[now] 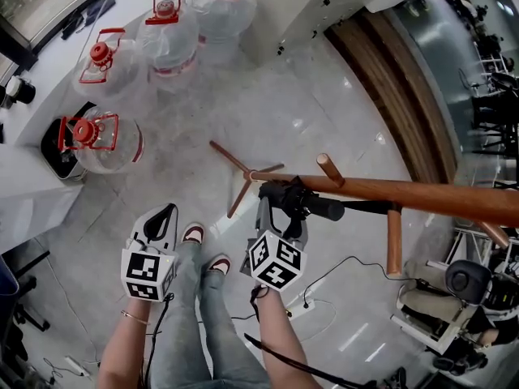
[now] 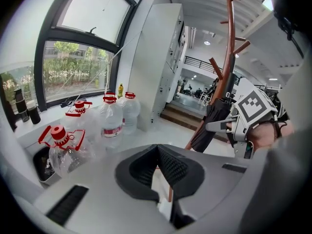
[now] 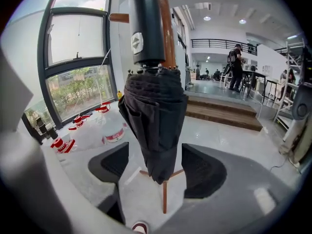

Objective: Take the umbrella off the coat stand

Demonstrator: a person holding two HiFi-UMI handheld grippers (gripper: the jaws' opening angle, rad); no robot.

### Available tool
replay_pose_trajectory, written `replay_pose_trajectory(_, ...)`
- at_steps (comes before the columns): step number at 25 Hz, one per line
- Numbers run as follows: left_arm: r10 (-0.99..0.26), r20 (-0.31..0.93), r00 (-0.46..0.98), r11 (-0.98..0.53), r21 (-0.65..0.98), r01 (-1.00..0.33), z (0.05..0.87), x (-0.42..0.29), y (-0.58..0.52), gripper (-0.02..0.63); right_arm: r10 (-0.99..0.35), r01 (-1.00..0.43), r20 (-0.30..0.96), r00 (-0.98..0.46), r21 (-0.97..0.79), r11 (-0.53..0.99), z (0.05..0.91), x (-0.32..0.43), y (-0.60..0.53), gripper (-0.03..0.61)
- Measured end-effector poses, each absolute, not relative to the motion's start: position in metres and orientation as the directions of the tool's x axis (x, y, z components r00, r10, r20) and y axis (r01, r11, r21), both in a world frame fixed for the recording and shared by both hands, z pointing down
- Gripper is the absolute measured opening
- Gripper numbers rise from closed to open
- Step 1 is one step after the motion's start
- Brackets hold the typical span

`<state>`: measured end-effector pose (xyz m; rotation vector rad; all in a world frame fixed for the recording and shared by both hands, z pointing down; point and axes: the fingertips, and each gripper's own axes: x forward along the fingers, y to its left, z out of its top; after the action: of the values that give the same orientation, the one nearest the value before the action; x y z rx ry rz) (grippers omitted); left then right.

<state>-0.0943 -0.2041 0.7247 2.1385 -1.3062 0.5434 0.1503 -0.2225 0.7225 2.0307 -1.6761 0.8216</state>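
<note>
A folded black umbrella hangs on the wooden coat stand, against its pole. In the right gripper view the umbrella dangles between the pads of my right gripper, which is open, with a gap on each side of the fabric. The stand's pole runs up behind the umbrella's handle. In the head view my right gripper sits at the umbrella's lower end. My left gripper is held to the left, away from the stand. Its pads meet in the left gripper view, shut on nothing.
Several large water jugs with red caps stand on the floor by the window wall. The stand's three feet spread just ahead of the person's shoes. Wooden steps run along the right, and cables lie nearby.
</note>
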Motion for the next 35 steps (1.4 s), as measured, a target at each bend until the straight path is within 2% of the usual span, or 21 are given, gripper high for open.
replay_pose_trajectory(15, -0.608, 0.622, 0.493, -0.395, 0.303, -0.868, 0.747, -0.079, -0.23, 0.005, -0.766, -0.936, 0.589, 0.257, -0.046, -0.349, 0.729, 0.168, -0.255, 0.324)
replay_pose_trajectory(35, -0.63, 0.612, 0.478, -0.347, 0.329, -0.878, 0.745, -0.073, -0.228, 0.005, -0.728, -0.94, 0.628, 0.277, 0.022, -0.339, 0.731, 0.175, -0.255, 0.273)
